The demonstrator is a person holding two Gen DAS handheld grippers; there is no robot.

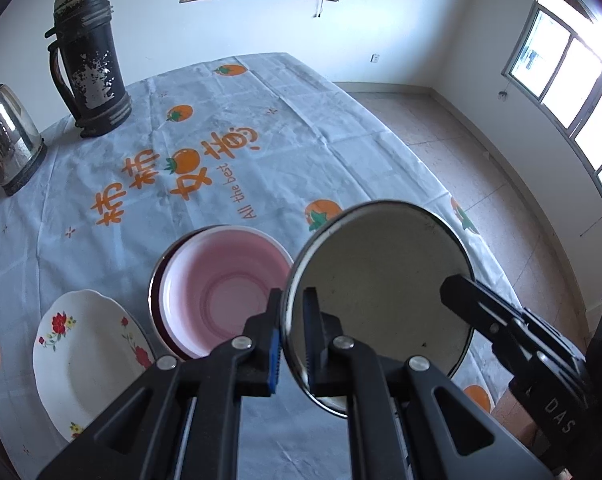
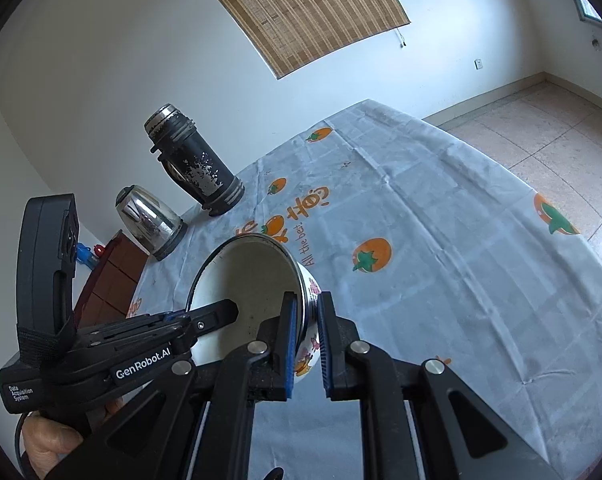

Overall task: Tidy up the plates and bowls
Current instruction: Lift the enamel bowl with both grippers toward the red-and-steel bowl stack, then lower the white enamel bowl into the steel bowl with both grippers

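A white enamel bowl (image 1: 381, 280) with a dark rim and a flower print outside hangs tilted above the table, held by both grippers. My left gripper (image 1: 293, 300) is shut on its left rim, one pad inside and one outside. My right gripper (image 2: 307, 300) is shut on the opposite wall of the bowl (image 2: 245, 276). Each gripper shows in the other's view: the right gripper (image 1: 455, 292) and the left gripper (image 2: 225, 308). Below, on the cloth, a pink bowl (image 1: 225, 292) sits nested in a dark red bowl (image 1: 155, 292), beside a white floral plate (image 1: 85, 352).
A black thermos jug (image 1: 89, 60) and a steel kettle (image 1: 9, 140) stand at the far left of the table (image 1: 301, 140), which has a grey cloth with orange fruit prints. A brown cabinet (image 2: 109, 276) is past the table's left edge. Tiled floor lies to the right.
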